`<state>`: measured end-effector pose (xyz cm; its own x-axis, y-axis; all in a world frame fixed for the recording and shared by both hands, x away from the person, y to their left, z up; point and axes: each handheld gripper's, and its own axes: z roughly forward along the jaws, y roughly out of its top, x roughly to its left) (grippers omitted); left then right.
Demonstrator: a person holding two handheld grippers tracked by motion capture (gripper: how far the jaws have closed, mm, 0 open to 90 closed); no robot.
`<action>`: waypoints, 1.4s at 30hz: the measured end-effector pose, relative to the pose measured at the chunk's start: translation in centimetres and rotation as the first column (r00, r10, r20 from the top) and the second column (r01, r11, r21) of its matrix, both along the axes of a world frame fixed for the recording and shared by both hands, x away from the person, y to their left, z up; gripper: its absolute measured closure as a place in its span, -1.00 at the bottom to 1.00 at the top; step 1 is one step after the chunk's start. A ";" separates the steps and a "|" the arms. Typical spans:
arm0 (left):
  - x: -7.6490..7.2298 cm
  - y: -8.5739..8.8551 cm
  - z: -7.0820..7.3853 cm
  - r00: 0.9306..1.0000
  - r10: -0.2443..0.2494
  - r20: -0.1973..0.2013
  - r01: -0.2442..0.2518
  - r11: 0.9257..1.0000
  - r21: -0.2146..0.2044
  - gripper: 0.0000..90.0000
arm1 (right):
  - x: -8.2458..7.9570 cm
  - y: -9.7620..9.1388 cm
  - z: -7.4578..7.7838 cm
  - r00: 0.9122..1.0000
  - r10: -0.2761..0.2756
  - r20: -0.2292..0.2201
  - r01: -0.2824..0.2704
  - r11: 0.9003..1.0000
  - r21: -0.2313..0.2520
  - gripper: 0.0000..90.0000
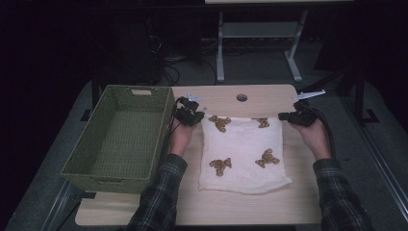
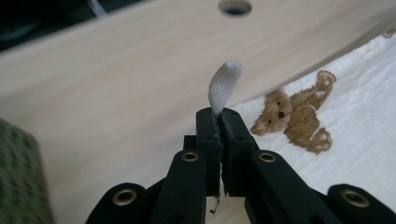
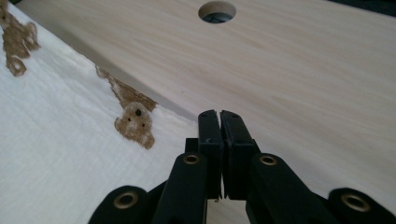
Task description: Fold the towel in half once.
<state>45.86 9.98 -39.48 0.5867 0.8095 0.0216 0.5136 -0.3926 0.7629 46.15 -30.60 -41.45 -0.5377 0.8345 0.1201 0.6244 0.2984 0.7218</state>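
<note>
A white towel printed with brown teddy bears lies on the light wooden table. My left gripper is at its far left corner. In the left gripper view the jaws are shut on a small white fabric loop at the towel's edge, and the loop sticks up past the tips. My right gripper is at the far right corner. In the right gripper view its jaws are shut, and the towel's raised edge runs into them from the left.
A green woven basket with nothing in it stands at the table's left side, close to my left hand; its wall is visible in the left gripper view. A round cable hole sits in the tabletop beyond the towel. Bare wood lies in front of the towel.
</note>
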 end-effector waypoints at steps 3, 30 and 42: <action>-0.6 -0.1 1.1 1.000 -0.010 0.028 0.011 1.000 -0.006 0.92 | -0.5 -0.2 1.4 0.999 0.003 0.038 -0.003 1.000 0.009 0.95; -11.7 2.1 0.0 0.989 -0.142 -0.029 0.141 0.989 -0.035 0.92 | -14.6 -0.8 -0.4 0.987 0.148 0.069 -0.152 0.986 0.061 0.94; -15.6 2.3 -2.7 0.972 -0.205 -0.114 0.205 0.979 -0.007 0.92 | -19.1 -0.6 -2.9 0.982 0.187 0.006 -0.187 0.981 0.058 0.94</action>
<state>30.22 12.28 -42.22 0.7390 0.6718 -0.0511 0.5049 -0.5019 0.7023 27.07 -31.24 -44.37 -0.6836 0.7109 0.1650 0.5611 0.3673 0.7418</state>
